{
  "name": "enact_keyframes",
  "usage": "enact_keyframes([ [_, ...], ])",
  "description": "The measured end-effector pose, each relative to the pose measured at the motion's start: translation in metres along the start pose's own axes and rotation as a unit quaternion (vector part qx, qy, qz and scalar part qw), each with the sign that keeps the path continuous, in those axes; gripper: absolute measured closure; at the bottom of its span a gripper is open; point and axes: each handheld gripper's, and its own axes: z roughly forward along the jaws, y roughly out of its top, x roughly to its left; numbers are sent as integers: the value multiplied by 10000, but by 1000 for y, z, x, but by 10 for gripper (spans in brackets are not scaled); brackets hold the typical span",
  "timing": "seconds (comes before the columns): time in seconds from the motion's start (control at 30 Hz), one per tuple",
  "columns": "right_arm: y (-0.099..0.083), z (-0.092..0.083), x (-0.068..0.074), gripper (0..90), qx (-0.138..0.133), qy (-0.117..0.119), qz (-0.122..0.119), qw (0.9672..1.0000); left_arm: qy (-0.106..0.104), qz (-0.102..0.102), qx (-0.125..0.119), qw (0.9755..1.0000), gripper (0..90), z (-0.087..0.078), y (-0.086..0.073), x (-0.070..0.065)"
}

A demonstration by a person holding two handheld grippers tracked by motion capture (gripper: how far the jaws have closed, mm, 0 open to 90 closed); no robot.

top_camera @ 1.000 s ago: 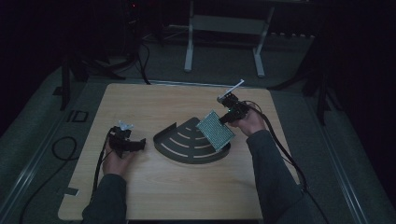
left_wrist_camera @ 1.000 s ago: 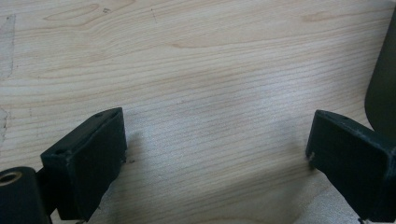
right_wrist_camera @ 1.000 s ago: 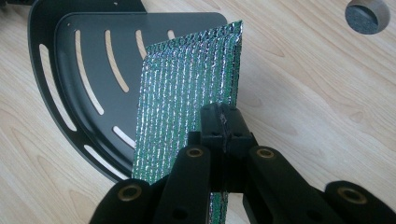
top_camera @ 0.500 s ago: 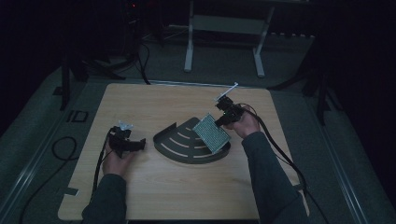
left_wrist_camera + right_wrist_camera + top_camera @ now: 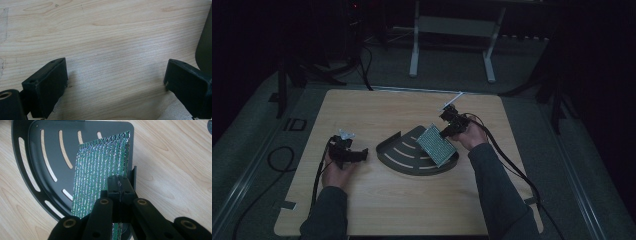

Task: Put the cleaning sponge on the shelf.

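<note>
A black quarter-round slotted tray (image 5: pixel 404 157) lies in the middle of the wooden table. My right gripper (image 5: pixel 447 131) is shut on one edge of a glittery green-silver scouring pad (image 5: pixel 436 145), holding it tilted over the tray's right part. In the right gripper view the shut gripper (image 5: pixel 120 181) pinches the pad (image 5: pixel 100 165) above the tray (image 5: pixel 32 150), near its straight raised wall. My left gripper (image 5: pixel 362 155) rests on the table left of the tray, open. In the left gripper view this gripper (image 5: pixel 116 67) has bare wood between its jaws, and the tray's edge (image 5: pixel 205 45) sits at the right.
The table (image 5: pixel 362 210) has bare wood in front of and behind the tray. Cables trail from both grippers off the table's sides. A white metal stand (image 5: pixel 414 45) and dark cables are on the floor beyond the far edge.
My right gripper has shifted slightly left and nearer with the pad, bringing it further over the tray. The left gripper has stayed put.
</note>
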Motion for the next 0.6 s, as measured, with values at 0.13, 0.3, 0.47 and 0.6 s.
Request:
enact_keyframes([
  [0.13, 0, 4, 1, 897, 28, -25, -25, 10000, 0, 1, 0, 10000, 56, 0, 0, 0],
  [0.3, 0, 7, 2, 897, 44, -36, -19, 10000, 0, 0, 0, 10000, 55, 0, 0, 0],
  [0.47, 0, 9, 3, 897, 70, -45, -39, 10000, 0, 0, 0, 10000, 55, 0, 0, 0],
  [0.6, 0, 10, 3, 897, 88, -51, -38, 9999, 0, 1, 1, 10000, 56, 0, 0, 0],
])
